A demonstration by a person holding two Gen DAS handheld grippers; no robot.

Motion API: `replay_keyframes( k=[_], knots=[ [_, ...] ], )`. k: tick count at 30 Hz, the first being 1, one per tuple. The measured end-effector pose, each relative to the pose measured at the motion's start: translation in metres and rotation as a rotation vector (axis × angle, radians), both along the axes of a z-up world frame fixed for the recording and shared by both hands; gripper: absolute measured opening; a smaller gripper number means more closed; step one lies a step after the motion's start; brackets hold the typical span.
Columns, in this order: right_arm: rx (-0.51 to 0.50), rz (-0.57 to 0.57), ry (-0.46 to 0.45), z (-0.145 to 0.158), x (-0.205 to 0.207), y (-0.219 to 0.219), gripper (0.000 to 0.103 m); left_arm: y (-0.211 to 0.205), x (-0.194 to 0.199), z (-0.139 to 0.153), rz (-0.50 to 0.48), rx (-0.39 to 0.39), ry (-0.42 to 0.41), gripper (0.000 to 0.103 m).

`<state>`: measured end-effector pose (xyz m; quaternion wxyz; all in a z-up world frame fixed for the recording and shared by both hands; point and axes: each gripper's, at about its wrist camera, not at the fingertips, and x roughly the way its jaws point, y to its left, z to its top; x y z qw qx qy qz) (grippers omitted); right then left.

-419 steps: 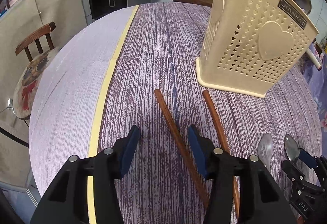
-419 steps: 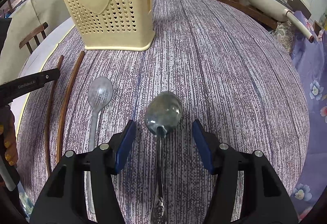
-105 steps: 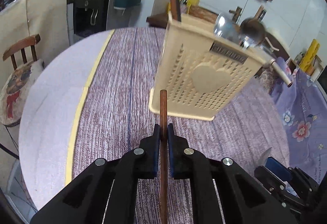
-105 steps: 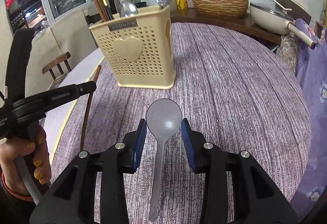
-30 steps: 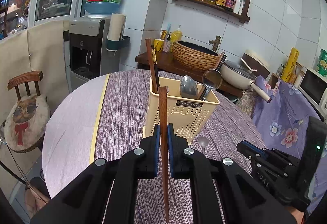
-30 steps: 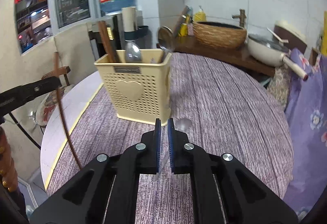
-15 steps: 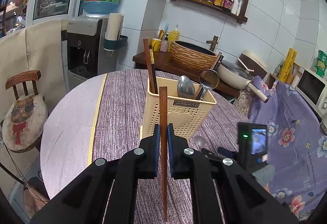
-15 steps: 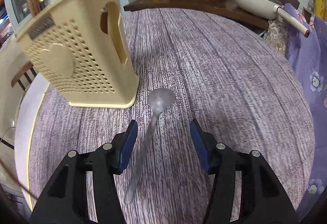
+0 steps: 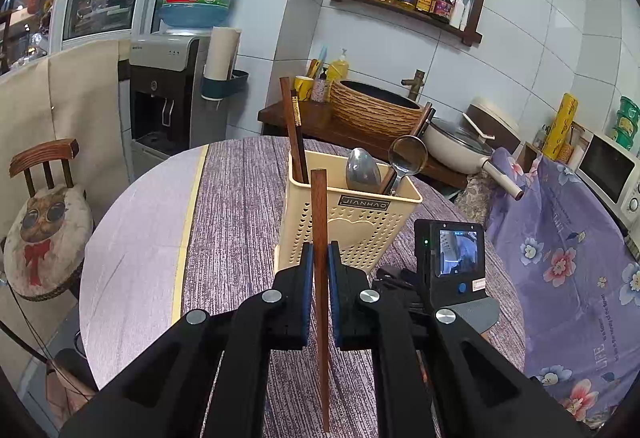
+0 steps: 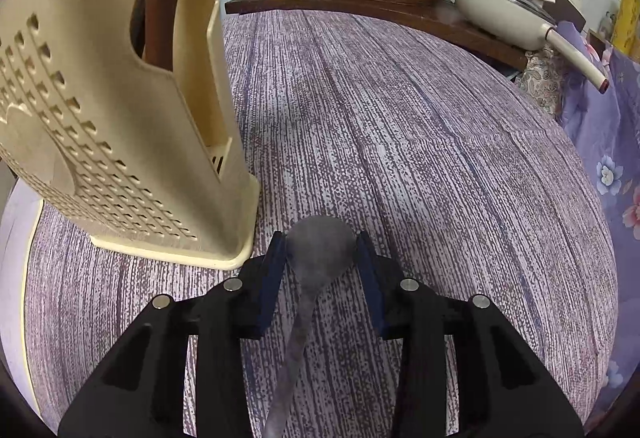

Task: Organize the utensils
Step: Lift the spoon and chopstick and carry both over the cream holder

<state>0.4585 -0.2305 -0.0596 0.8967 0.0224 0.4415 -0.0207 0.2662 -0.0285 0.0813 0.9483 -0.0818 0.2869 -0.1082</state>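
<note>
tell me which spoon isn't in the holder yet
The grey spoon lying flat on the table, its bowl between the right tongs. The other two spoons stand upright in the cream holder.

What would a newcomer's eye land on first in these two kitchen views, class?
Probably the long brown wooden chopstick, clamped upright in the left gripper at the centre of the left view. Behind it on the purple striped tablecloth stands the cream perforated plastic utensil holder, already holding spoons and chopsticks. In the right view, the grey spoon lies between the right gripper's closing fingers.
</note>
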Motion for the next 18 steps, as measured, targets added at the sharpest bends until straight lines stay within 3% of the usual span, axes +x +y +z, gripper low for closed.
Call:
replay_keyframes(
  k=[6,13,18],
  knots=[
    [0.056,0.045,-0.036,0.007,-0.018,0.0,0.037,0.0,0.0,0.0,-0.004,-0.001,-0.003,0.008],
    [0.153,0.122,-0.174,0.048,-0.067,-0.004,0.037,0.001,0.0,-0.001,0.001,-0.006,-0.002,0.008],
    [0.152,0.193,-0.29,0.086,-0.113,-0.003,0.037,0.003,-0.001,-0.001,0.009,-0.008,-0.002,0.008]
  ],
)
